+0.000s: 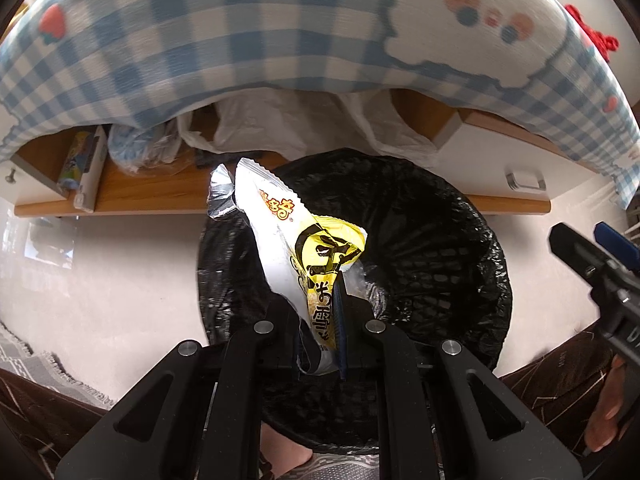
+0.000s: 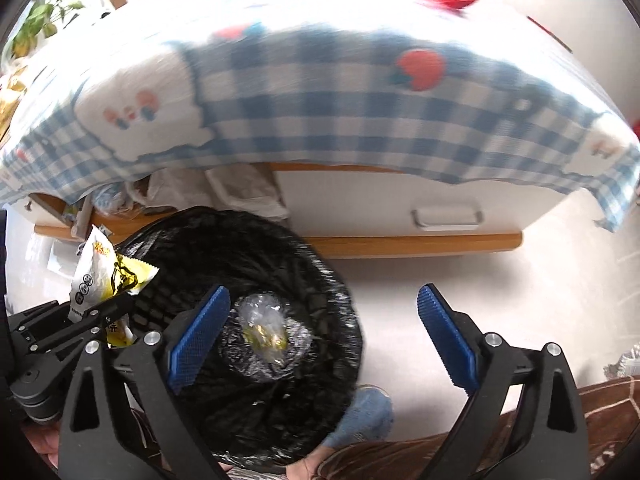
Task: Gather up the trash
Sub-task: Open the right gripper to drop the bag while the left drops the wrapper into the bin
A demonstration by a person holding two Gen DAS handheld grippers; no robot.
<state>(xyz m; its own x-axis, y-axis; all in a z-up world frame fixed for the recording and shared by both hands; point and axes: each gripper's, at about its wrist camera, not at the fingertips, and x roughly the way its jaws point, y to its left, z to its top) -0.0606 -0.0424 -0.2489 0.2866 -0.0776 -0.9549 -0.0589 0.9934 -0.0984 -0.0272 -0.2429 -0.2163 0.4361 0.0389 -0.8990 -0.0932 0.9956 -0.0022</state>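
My left gripper (image 1: 322,320) is shut on a white and yellow snack wrapper (image 1: 292,244) and holds it over the black-lined trash bin (image 1: 440,248). The same wrapper (image 2: 102,276) shows at the left of the right wrist view, in the left gripper (image 2: 108,312). My right gripper (image 2: 320,336) is open and empty above the right side of the bin (image 2: 280,264). A crumpled clear plastic piece (image 2: 264,328) lies at the bottom of the bin. The right gripper (image 1: 592,256) also shows at the right edge of the left wrist view.
A low table under a blue checked cloth (image 1: 200,40) stands behind the bin, with a wooden shelf (image 1: 160,192) holding bags and a box, and a white drawer (image 2: 440,208). White floor lies around (image 2: 440,280). A brown rug (image 2: 600,420) lies near me.
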